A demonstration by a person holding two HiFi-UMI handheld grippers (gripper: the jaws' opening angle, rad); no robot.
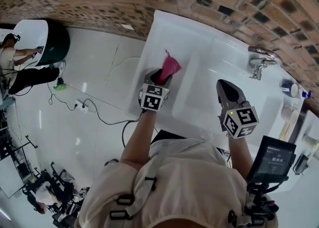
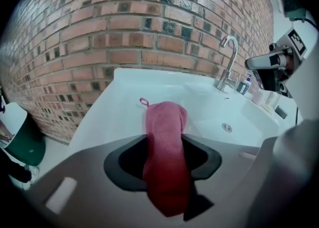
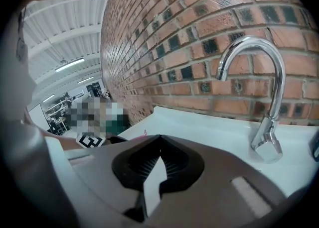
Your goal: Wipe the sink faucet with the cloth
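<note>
My left gripper (image 1: 160,77) is shut on a pink cloth (image 1: 170,66), which sticks out past the jaws over the left side of the white sink counter (image 1: 164,28). In the left gripper view the pink cloth (image 2: 167,137) fills the gap between the jaws of the left gripper (image 2: 167,133), its loop pointing at the basin. The chrome faucet (image 1: 259,60) stands at the back right by the brick wall. My right gripper (image 1: 225,86) hovers over the basin in front of the faucet (image 3: 264,97). The right gripper (image 3: 157,140) is shut with nothing in it.
Bottles and cups (image 1: 291,90) crowd the counter's right end. A small screen device (image 1: 271,160) hangs at my right side. On the floor to the left are a dark green bin (image 1: 55,40), cables (image 1: 99,115) and another person (image 1: 20,67).
</note>
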